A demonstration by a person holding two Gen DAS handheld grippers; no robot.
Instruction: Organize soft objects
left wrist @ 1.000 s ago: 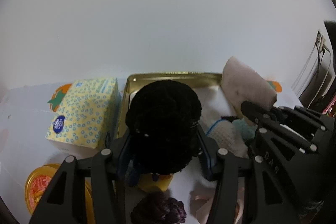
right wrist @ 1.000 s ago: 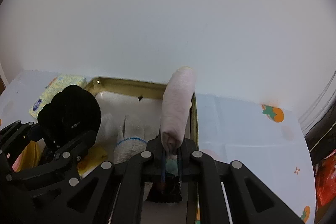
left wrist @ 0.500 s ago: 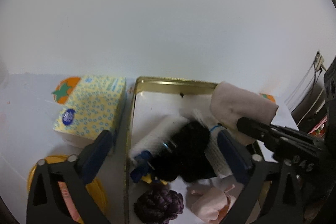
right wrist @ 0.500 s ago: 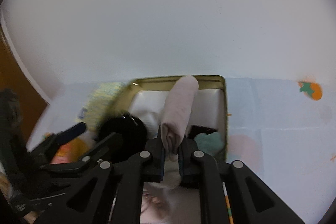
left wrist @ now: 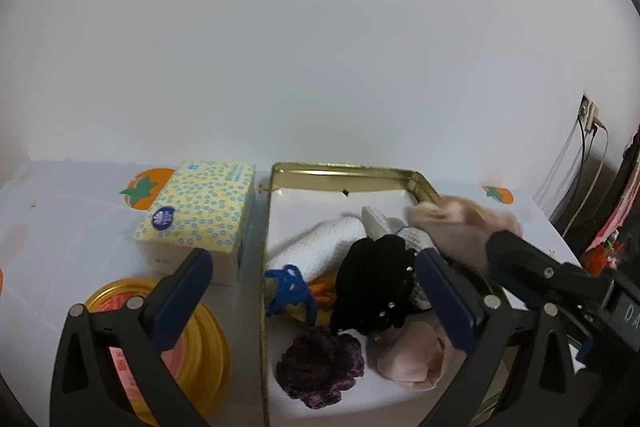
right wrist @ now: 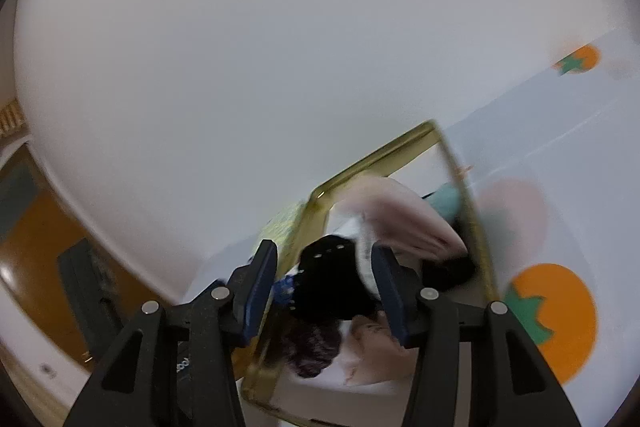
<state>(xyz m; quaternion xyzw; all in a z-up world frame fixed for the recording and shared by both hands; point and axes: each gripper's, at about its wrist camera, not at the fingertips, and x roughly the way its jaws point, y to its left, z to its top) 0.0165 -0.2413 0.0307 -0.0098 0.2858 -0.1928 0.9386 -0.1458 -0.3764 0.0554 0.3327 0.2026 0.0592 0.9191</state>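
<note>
An open gold tin [left wrist: 344, 171] holds a black fuzzy piece [left wrist: 372, 275], white knit cloth [left wrist: 320, 251], a blue crochet bit [left wrist: 288, 287], a purple yarn ball [left wrist: 320, 367] and a pink sock [left wrist: 412, 355]. My left gripper [left wrist: 314, 259] hangs wide open and empty over the tin's near end. My right gripper [right wrist: 323, 255] is tilted, its jaws opening, with nothing pressed between the pads. A blurred pale pink rolled cloth [right wrist: 400, 215] lies loose just past its right finger, over the tin [right wrist: 380, 151]. The left wrist view shows that cloth [left wrist: 460, 223] at the tin's right rim.
A yellow tissue box [left wrist: 200, 215] stands left of the tin, with a round yellow lid [left wrist: 192, 347] in front of it. Cables and a wall socket [left wrist: 588, 115] are at the far right. The white tablecloth carries orange fruit prints [right wrist: 552, 315]. A white wall stands right behind.
My left gripper opened and let the black fuzzy piece drop into the tin, then drew back. My right gripper rolled, swung over the tin and opened off the pink cloth.
</note>
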